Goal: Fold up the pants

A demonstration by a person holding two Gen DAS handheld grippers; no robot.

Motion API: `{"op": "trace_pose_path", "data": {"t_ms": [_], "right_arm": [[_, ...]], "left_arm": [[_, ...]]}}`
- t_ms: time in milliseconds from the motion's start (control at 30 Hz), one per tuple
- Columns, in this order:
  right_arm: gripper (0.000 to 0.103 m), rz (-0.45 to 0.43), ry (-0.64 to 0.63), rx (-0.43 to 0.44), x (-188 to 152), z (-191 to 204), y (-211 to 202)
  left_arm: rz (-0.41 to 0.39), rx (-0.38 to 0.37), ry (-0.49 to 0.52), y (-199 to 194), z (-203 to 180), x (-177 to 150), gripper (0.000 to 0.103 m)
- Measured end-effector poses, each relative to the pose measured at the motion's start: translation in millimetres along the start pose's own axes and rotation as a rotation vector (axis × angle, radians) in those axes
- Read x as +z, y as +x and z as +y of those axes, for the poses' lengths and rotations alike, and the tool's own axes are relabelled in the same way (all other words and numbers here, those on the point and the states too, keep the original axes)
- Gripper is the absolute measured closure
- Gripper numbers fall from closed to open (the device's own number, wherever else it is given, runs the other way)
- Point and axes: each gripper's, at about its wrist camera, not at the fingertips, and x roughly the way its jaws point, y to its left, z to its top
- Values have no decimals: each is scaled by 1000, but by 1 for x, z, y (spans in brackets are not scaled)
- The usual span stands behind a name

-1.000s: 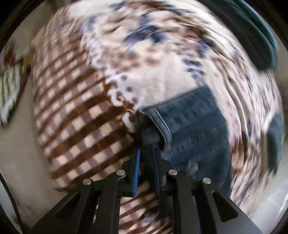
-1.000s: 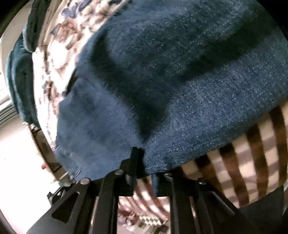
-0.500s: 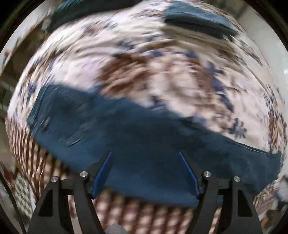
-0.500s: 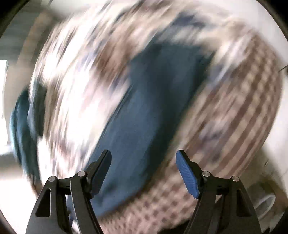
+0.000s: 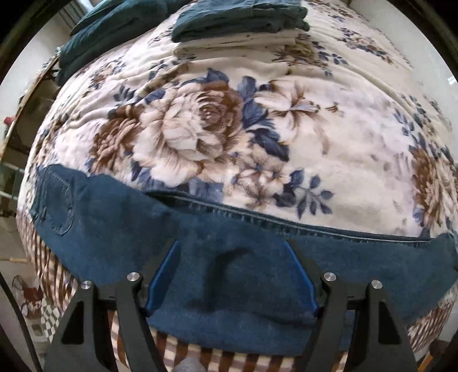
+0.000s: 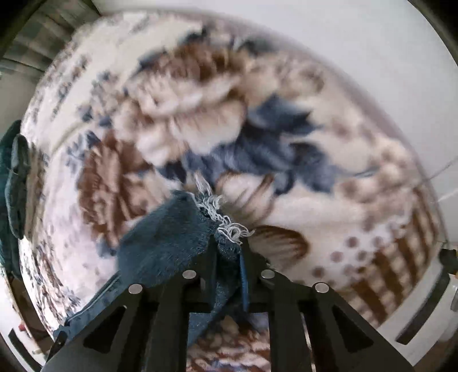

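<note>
Two handheld grippers work over a pair of dark blue denim pants (image 5: 229,257) laid lengthwise across a bed covered by a cream blanket (image 5: 329,137) printed with large brown and blue roses. In the left wrist view, the left gripper (image 5: 232,274) hovers just above the middle of the pants with its blue-padded fingers spread wide, gripping nothing. A back pocket shows at the far left of the cloth, and a stitched seam runs along its far edge, so the legs appear already laid one over the other. In the right wrist view, the right gripper (image 6: 229,251) has its fingers pinched narrow on the frayed hem (image 6: 226,223) at the leg end, white threads sticking out past the tips. Holding the hem this way likely lets that end be carried toward the waist for the next fold. Folded teal and cream linens (image 5: 240,25) sit stacked at the far end of the bed, well apart from the pants.
</note>
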Motion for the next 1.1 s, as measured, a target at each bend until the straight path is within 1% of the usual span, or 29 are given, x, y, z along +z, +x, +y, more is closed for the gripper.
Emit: {"op": "trace_pose_path", "data": {"t_ms": [33, 100, 133, 200, 233, 267, 300, 333, 367, 400, 433, 467, 500, 533, 567, 600, 633, 667, 700, 733, 800, 833, 900, 933, 967, 1000, 1033, 1100], "right_arm": [[90, -18, 29, 0, -3, -11, -9], [90, -3, 76, -19, -6, -35, -7], [90, 27, 85, -21, -14, -38, 1], [89, 149, 120, 8, -21, -61, 26], [82, 157, 130, 21, -20, -64, 28], [72, 161, 136, 39, -17, -69, 25], [65, 171, 133, 36, -14, -69, 21], [50, 176, 123, 35, -10, -71, 12], [35, 164, 106, 44, -6, -68, -1], [30, 137, 65, 42, -4, -59, -15], [25, 98, -27, 21, -4, -40, -32], [23, 79, -107, 9, -7, -23, -43], [22, 64, -230, -11, -15, 6, -52], [22, 63, -323, -23, -24, 32, -57], [22, 86, -410, 0, -37, 63, -60], [22, 146, -482, 77, -51, 100, -57], [22, 188, -504, 128, -60, 124, -52], [22, 265, -529, 213, -75, 160, -43], [22, 323, -542, 275, -92, 187, -33], [22, 384, -556, 335, -108, 215, -22], [22, 516, -594, 458, -140, 276, 4], [22, 567, -625, 477, -157, 302, 18], [22, 634, -700, 435, -189, 359, 52], [22, 657, -727, 419, -195, 381, 66], [22, 694, -746, 404, -206, 398, 82], [22, 772, -751, 403, -219, 416, 102], [22, 832, -744, 405, -229, 426, 114], [23, 921, -761, 401, -250, 441, 131]], "left_arm": [[12, 8, -15, 1, 1, -3, 32], [38, 18, -46, 5, 5, -5, 32], [50, 20, -59, 7, 7, -8, 32], [69, 29, -84, 9, 14, -11, 32], [76, 32, -101, 8, 19, -13, 32], [82, 33, -116, 7, 25, -14, 32], [86, 37, -128, 5, 31, -15, 32], [88, 41, -145, 2, 38, -17, 32], [91, 43, -162, -1, 47, -20, 32], [96, 46, -179, -5, 57, -22, 32], [100, 47, -205, -10, 70, -24, 32], [104, 40, -233, -14, 83, -25, 32], [106, 30, -266, -18, 99, -26, 32], [106, 27, -292, -22, 114, -26, 32], [103, 28, -318, -25, 129, -26, 32], [97, 29, -350, -27, 151, -24, 32], [94, 30, -364, -27, 162, -23, 32], [94, 36, -382, -25, 179, -20, 32], [97, 45, -408, -21, 201, -15, 32], [99, 44, -423, -18, 214, -11, 32], [116, 28, -462, -3, 246, -2, 32], [128, 16, -473, 5, 258, 2, 32], [146, -6, -473, 23, 280, 14, 32], [154, -13, -463, 30, 289, 19, 32], [158, -24, -447, 38, 297, 25, 32], [166, -34, -428, 48, 305, 32, 32], [172, -44, -414, 57, 314, 38, 32], [183, -64, -404, 70, 328, 45, 32]]}}
